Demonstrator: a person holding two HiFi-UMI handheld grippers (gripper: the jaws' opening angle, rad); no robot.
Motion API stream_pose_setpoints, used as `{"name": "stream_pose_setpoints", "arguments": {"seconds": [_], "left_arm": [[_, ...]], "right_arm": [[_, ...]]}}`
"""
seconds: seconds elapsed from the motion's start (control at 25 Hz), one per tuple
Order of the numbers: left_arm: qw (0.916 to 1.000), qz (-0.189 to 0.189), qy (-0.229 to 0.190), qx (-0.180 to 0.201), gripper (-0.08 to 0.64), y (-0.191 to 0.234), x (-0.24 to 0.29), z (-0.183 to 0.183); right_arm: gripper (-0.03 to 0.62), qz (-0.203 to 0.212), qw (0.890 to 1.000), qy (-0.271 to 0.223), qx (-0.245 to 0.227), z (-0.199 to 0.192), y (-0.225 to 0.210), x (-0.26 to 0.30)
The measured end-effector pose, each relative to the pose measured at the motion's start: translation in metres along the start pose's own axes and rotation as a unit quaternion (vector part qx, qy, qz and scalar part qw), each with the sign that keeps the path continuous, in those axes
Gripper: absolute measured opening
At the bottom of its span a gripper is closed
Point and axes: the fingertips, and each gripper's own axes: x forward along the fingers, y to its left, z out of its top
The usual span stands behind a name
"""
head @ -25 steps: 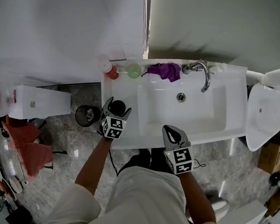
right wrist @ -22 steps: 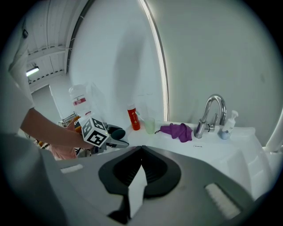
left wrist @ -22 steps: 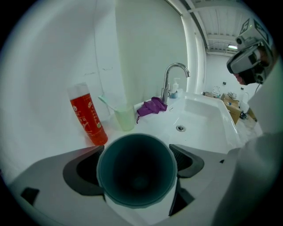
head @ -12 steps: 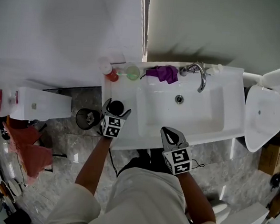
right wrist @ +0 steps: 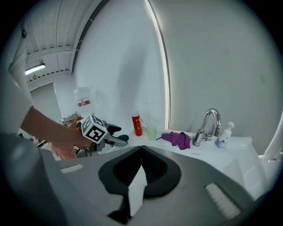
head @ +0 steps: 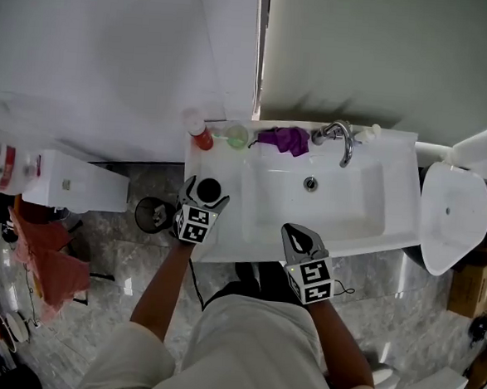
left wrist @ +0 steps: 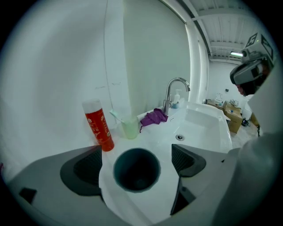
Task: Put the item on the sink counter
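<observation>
**Cup standing free on the desk, left gripper spread wide around it**

The dark teal cup (left wrist: 137, 170) is sitting upright on the white desk (left wrist: 164, 142), at the front left corner beside the basin (left wrist: 201, 128) and close to the front edge. The left gripper (head: 206, 193) is hanging around it with its jaws as wide as they go. They have just been opening, and the cup is standing between the ribbed pads with clear white showing on both sides, so nothing is gripping it. The right gripper (head: 296, 233) is hovering at the front of the desk with its tips meeting and nothing between them.

The cup is looking like a smooth, matt, round plastic beaker, empty and open-topped. I am judging it light and stiff, unlikely to break but easy to tip or skid on the glossy desk. Taking it across the wall just under the rim seems safest.

Behind it a glossy red tube (left wrist: 98, 126), a translucent green tumbler (left wrist: 129, 128), a crumpled purple cloth (left wrist: 154, 117) and a curved chrome tap (left wrist: 174, 90) are lining the back edge.
</observation>
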Motion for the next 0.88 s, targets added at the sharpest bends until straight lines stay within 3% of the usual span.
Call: {"name": "stream_pose_setpoints", "arguments": {"seconds": [0.36,0.52,0.88], "left_arm": [[0.9987,0.005,-0.051,-0.007,0.474,-0.006,-0.074,0.023],[0.9985,-0.010,-0.048,-0.024,0.474,-0.017,-0.108,0.029],[0.9929,-0.011,-0.096,-0.070,0.472,-0.047,-0.174,0.062]], "right_arm": [[0.011,-0.007,0.999,-0.034,-0.001,0.009,0.012,-0.032],[0.011,-0.008,0.999,-0.051,-0.002,0.016,0.018,-0.045],[0.011,0.017,0.997,-0.075,-0.010,0.027,0.020,-0.071]]}}
